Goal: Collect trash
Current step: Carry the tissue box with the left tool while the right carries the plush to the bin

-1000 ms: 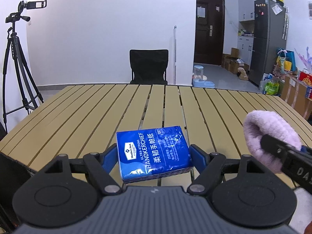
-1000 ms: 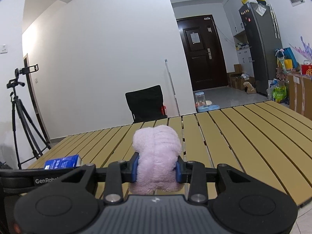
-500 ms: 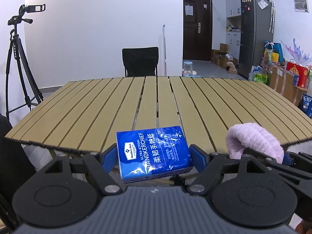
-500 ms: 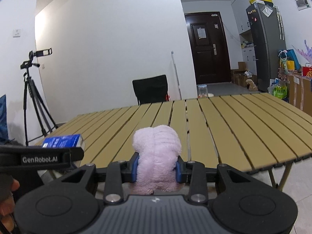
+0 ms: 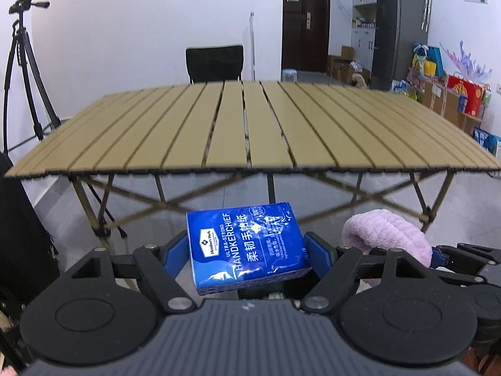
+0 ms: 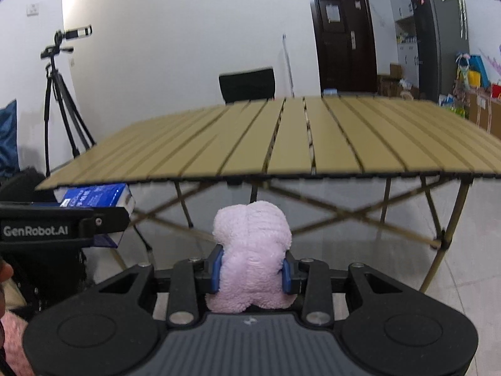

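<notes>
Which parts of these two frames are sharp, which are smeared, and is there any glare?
Left wrist view: the tissue pack in the left gripper is sharp, with glare on its wrapper; the table edge is smeared. Right wrist view: the pink plush in the right gripper is crisp; table and chair are blurred.

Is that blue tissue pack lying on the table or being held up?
Held up. The left gripper is shut on the tissue pack, its blue pads pressing both sides, in front of and below the table edge.

Bright even light, motion-blurred table [image 5: 250, 131], fisheye-bent edges
</notes>
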Demonstrator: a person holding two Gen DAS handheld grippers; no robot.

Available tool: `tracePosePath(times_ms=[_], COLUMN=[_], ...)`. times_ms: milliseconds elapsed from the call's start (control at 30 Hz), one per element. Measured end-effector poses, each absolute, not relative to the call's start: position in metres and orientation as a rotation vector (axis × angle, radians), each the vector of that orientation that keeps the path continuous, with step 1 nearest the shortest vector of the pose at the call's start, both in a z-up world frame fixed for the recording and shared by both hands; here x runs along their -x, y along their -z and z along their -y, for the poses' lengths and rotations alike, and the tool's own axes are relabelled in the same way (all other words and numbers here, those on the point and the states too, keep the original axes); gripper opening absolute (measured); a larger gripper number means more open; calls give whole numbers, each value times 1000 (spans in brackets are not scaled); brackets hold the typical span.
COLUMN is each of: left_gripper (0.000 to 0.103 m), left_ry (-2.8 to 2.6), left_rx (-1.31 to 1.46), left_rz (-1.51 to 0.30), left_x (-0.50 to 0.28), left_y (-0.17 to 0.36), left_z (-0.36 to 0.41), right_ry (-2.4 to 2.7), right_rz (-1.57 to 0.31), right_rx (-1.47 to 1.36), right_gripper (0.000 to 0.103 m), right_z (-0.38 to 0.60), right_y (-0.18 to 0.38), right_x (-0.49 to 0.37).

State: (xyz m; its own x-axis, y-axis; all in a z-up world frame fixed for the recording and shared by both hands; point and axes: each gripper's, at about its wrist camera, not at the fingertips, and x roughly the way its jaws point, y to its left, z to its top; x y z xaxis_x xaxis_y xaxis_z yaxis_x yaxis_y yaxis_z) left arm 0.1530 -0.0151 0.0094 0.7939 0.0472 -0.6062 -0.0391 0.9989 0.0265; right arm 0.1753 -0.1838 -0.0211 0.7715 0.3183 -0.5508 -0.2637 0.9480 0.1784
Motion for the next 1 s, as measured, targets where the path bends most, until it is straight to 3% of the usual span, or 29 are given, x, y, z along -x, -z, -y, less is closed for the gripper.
tracePosePath(times_ms=[1000], left_gripper=[78], left_ry=[-73], left_rx=[60], left_rz=[-933], left_x=[-154], left_y=[110], left_z=[-16], right_ry=[-242], right_rz=[-956], right_rx=[-29], right_gripper=[34], right_z=[193], right_y=[137], right_x=[-155])
